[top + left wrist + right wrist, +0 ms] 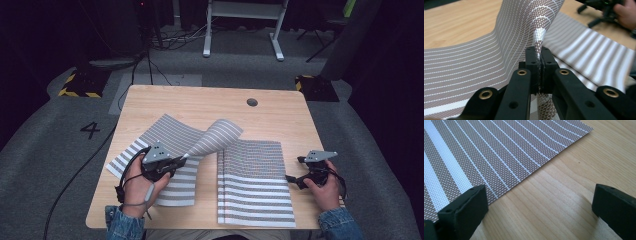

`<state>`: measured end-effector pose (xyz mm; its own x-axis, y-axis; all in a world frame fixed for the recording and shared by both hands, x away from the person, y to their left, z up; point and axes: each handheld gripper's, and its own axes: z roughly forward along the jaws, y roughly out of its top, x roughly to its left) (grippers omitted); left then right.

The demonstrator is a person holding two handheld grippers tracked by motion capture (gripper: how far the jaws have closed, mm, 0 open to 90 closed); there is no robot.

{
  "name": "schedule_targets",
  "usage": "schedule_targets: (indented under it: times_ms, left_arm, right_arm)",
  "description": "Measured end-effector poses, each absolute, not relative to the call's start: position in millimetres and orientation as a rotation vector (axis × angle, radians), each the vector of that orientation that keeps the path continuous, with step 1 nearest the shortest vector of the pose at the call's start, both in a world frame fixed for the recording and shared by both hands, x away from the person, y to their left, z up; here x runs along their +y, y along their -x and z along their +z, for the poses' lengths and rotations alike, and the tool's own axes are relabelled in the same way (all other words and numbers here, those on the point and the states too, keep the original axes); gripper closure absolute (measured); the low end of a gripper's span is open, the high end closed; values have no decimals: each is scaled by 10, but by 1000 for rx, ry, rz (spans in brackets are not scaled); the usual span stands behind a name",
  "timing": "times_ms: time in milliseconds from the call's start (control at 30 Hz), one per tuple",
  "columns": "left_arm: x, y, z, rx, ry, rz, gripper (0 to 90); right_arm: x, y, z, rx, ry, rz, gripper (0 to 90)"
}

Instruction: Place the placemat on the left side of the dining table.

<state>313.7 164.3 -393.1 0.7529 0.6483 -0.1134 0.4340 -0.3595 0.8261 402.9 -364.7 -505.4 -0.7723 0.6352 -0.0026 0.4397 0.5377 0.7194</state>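
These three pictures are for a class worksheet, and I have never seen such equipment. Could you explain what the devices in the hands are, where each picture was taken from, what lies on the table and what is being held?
A person sits at a wooden table with a hand-held tool in each hand. Each tool is a gripper with two black jaws that pinch like tongs.

The high view looks down from above the person. The other two come from small cameras riding on the grippers, looking along their jaws.

Two striped woven placemats lie on the table. The left gripper has pinched a corner of the left placemat and lifts it, so it curls over. The right placemat lies flat.

The right gripper stands open above bare wood beside the right placemat's edge, holding nothing.
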Motion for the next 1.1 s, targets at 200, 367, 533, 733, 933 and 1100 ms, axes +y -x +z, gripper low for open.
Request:
schedule_targets:
  times_ms: [200,367,533,733,933,1100]
  left_arm:
    - [1679,-3010,-3994,628,-2138,75,849]
    - [1671,-2964,-4089,572,-2075,-76,411]
    - [1781,-3044,-4076,732,-2060,132,386]
    - [1978,-3150,-4182,1107,-2021,403,363]
    - [2178,-3227,-4376,1428,-2002,494,353]
    - [2292,-3275,-4577,1622,-2012,465,343]
  right_arm:
    - [-3647,-4029,-5054,2514,-900,1065,5]
    - [-3647,-4029,-5054,2514,-900,1065,5]
    - [-3647,-4029,-5054,2514,-900,1065,5]
    - [-3647,-4029,-5054,2514,-899,1065,5]
    - [-3647,-4029,-5054,2514,-900,1066,5]
    - [-3647,-4029,-5054,2514,-900,1066,5]
